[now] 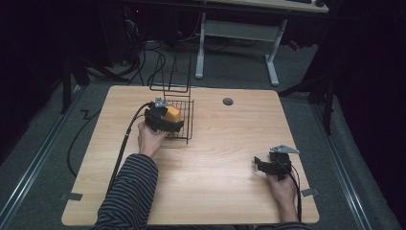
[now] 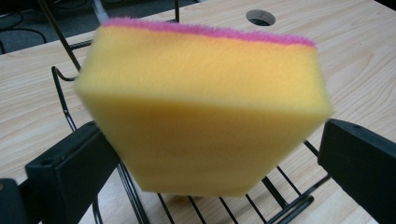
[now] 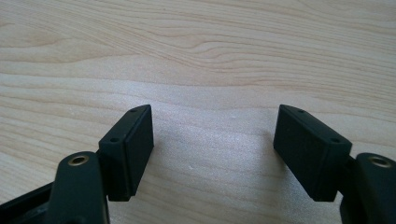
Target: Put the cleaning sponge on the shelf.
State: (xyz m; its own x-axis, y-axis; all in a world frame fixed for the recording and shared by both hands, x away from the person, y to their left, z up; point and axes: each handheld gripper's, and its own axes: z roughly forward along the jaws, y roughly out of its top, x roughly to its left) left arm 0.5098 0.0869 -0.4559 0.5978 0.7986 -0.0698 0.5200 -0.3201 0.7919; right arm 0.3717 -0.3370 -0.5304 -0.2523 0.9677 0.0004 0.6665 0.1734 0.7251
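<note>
A yellow sponge (image 1: pixel 173 113) with a pink scouring face sits tilted over a black wire rack (image 1: pixel 189 125) at the table's back left. My left gripper (image 1: pixel 165 120) is right at it. In the left gripper view the sponge (image 2: pixel 205 107) looks blurred between the jaws of the left gripper (image 2: pixel 210 144), which stand wide apart and barely meet its lower corners, with the rack's wires (image 2: pixel 280 198) underneath. My right gripper (image 1: pixel 266 165) rests low near the table's front right. Its jaws are open over bare wood, as the right gripper (image 3: pixel 214 149) shows in its own view.
The wooden table (image 1: pixel 215 158) has a round cable hole (image 1: pixel 228 101) at its back, right of the rack, seen again as the hole (image 2: pixel 260 17). The rack's tall wire loops (image 1: pixel 172 79) rise behind it. A white desk frame (image 1: pixel 239 33) and cables lie on the floor beyond.
</note>
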